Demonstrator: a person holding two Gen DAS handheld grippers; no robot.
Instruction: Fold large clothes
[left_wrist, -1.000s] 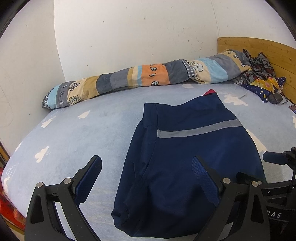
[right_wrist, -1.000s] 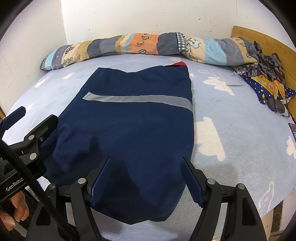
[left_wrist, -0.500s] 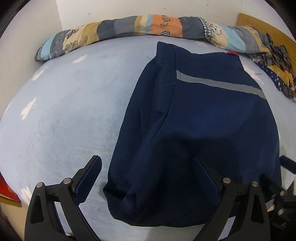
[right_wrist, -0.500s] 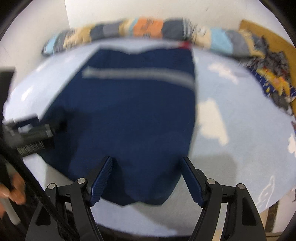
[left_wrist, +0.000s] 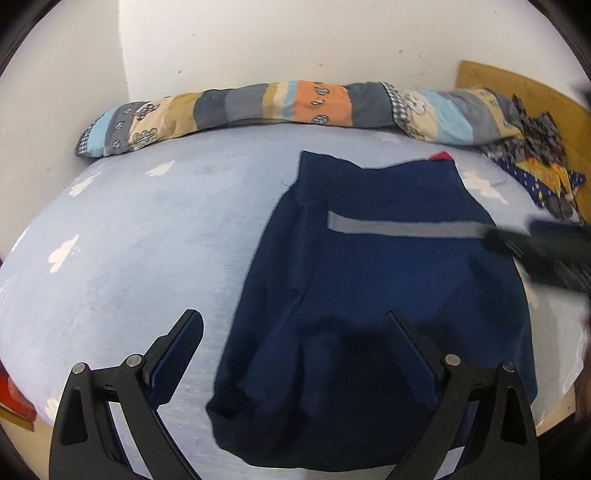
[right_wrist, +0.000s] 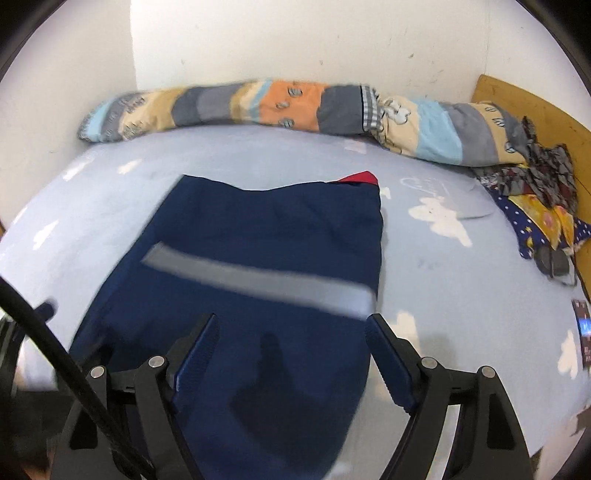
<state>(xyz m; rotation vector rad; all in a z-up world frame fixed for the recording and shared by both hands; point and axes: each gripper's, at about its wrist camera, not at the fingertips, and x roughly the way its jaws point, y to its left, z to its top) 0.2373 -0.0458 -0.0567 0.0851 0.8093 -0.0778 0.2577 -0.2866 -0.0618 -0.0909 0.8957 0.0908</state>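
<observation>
A navy blue garment (left_wrist: 376, 302) with a grey reflective stripe (left_wrist: 402, 227) lies folded flat on the light blue bed sheet (left_wrist: 147, 251); a red corner shows at its far edge. It also shows in the right wrist view (right_wrist: 258, 288). My left gripper (left_wrist: 291, 332) is open and empty above the garment's near left edge. My right gripper (right_wrist: 291, 343) is open and empty over the garment's near part. The right gripper appears blurred at the right in the left wrist view (left_wrist: 543, 251).
A long rolled patchwork quilt (left_wrist: 277, 107) lies along the far wall. A pile of patterned clothes (right_wrist: 535, 199) sits at the far right by a wooden headboard (right_wrist: 535, 110). The bed's near edge is just below the grippers.
Both grippers have lifted and tilted up from the garment's near edge. The right gripper has moved forward over the garment. The garment lies as before.
</observation>
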